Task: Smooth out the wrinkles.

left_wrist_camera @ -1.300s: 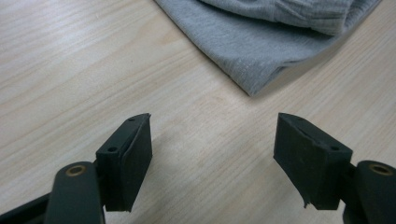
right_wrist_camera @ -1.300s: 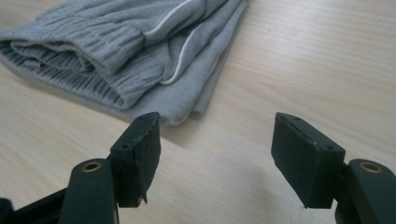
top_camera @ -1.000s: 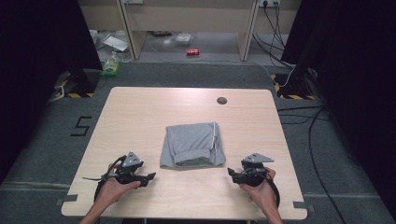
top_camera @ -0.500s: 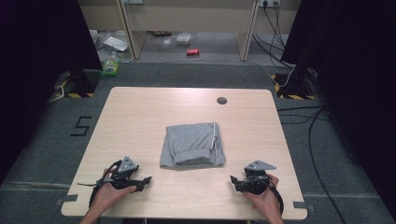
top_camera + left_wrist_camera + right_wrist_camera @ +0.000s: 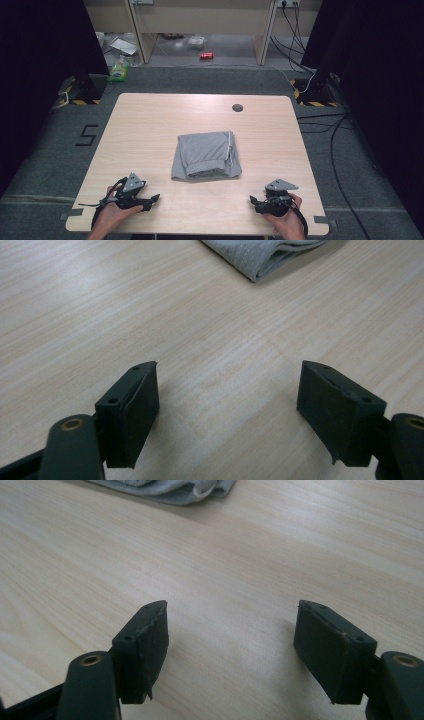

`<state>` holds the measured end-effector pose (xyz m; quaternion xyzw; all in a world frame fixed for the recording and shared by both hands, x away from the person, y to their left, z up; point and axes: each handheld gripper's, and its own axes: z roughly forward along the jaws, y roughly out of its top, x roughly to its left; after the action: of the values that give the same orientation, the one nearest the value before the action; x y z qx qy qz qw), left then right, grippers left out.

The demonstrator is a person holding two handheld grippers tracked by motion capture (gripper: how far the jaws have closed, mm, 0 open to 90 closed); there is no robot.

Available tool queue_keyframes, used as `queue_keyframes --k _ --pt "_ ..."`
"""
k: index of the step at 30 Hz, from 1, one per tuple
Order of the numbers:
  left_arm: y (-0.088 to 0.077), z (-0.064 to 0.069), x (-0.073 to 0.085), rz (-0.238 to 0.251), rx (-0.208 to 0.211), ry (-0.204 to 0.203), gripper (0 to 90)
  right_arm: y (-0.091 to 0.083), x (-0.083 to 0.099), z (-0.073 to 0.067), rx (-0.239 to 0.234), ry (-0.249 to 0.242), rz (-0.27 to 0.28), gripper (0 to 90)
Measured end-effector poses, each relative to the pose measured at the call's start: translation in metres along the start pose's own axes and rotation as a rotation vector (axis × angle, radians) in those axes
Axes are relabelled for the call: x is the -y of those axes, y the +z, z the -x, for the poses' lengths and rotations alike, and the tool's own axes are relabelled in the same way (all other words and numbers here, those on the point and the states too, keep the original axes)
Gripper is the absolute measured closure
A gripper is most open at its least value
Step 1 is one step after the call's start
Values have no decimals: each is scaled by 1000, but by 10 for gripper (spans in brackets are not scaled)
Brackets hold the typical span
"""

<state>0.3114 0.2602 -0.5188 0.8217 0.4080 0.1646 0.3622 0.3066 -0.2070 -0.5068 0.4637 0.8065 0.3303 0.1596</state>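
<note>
On the pale wooden table lay a folded grey garment, roughly at its middle, its ribbed cuffs turned toward our side and a white cord running down its right edge. We held our left gripper near the front edge on the left, low over the wood, its jaws pointing inward toward the table's centre; our left hand wrapped its black body. In the left gripper view the two black jaws stood wide apart with bare wood between them — they had just been opening further — and a corner of the garment showed well ahead, at the top. Our right gripper sat near the front edge on the right, gripped by our right hand, its jaws pointing left. In the right gripper view those jaws too were spread wide, having just opened a little more, with nothing but table between them — the garment's edge lay far in front. Both grippers were well apart from the cloth. A small dark round hole marked the far side of the tabletop.
</note>
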Motion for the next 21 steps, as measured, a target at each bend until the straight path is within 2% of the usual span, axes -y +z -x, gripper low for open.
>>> queue_keyframes --k 5,21 --pt "1 3 4 30 -7 -4 194 -1 7 -5 17 -64 9 220" --pt "4 3 3 38 -2 -2 178 3 11 -5 -15 -95 47 143"
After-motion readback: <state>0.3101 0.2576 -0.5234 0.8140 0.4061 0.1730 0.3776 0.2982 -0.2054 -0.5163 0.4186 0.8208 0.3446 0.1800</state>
